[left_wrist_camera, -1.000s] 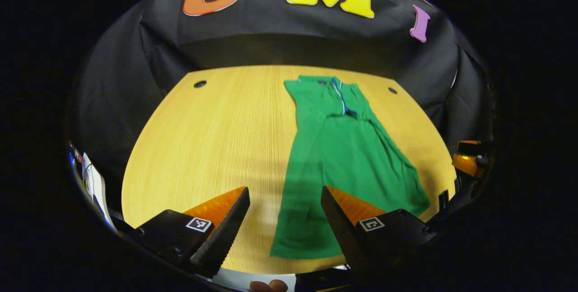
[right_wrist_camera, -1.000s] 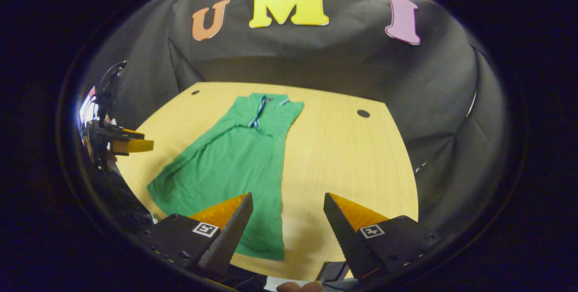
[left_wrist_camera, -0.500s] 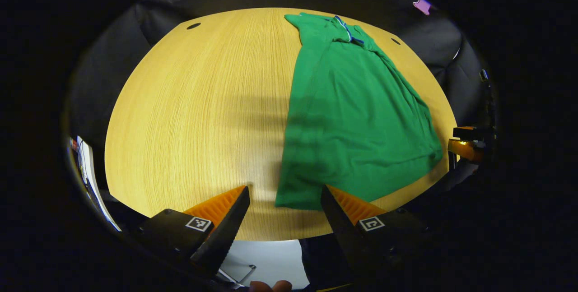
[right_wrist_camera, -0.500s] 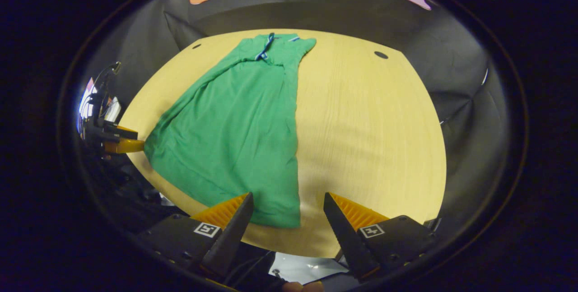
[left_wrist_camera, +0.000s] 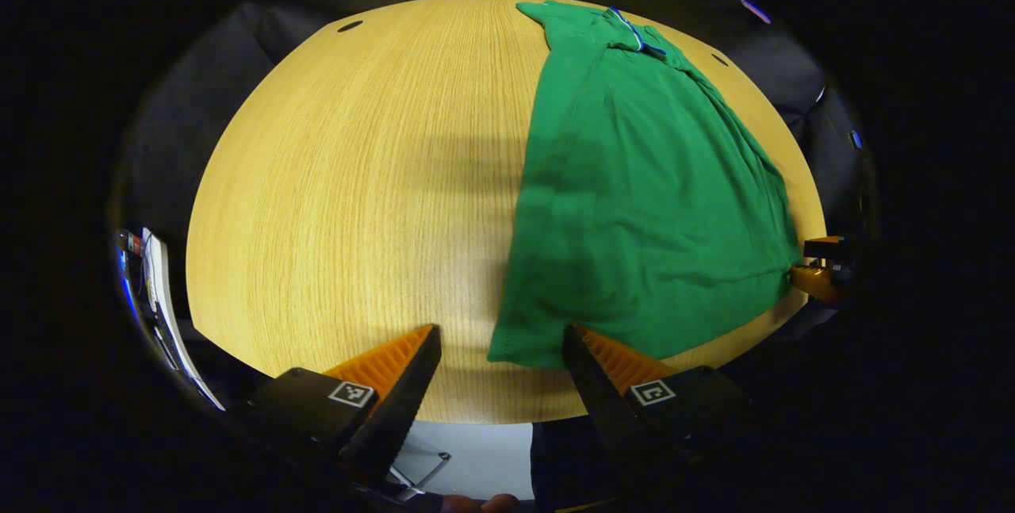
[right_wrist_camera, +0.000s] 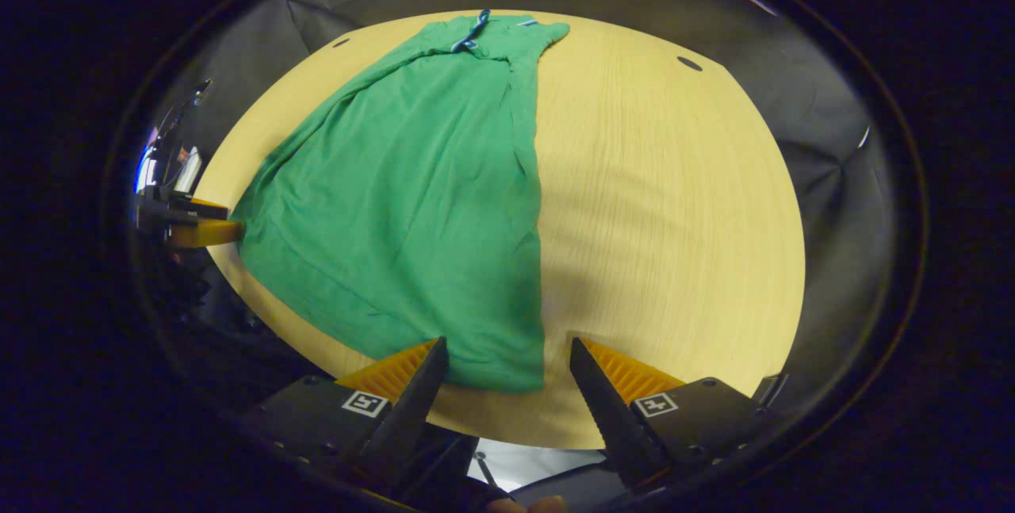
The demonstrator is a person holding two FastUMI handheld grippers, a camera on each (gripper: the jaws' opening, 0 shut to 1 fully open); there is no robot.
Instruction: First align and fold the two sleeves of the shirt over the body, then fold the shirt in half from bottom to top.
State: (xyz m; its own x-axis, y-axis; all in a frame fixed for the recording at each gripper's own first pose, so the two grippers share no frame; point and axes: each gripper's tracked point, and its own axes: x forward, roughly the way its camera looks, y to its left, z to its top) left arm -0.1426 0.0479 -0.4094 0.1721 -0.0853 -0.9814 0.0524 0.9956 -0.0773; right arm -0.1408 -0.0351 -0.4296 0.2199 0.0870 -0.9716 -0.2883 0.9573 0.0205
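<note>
The shirt [left_wrist_camera: 634, 204] lay flat on the table [left_wrist_camera: 357, 196]. Both tongs, left [left_wrist_camera: 498, 358] and right [right_wrist_camera: 506, 358], hung agape, one over each hem corner.

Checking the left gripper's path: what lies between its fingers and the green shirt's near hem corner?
Only bare wooden table; in the left gripper view the open left gripper frames the green shirt hem corner.

both views high over near table [left_wrist_camera: 333, 180] edge, sharing shirt [left_wrist_camera: 642, 196]

No readable text, square coded marker on each finger of left claw [left_wrist_camera: 499, 346], right claw [right_wrist_camera: 507, 350]
</note>
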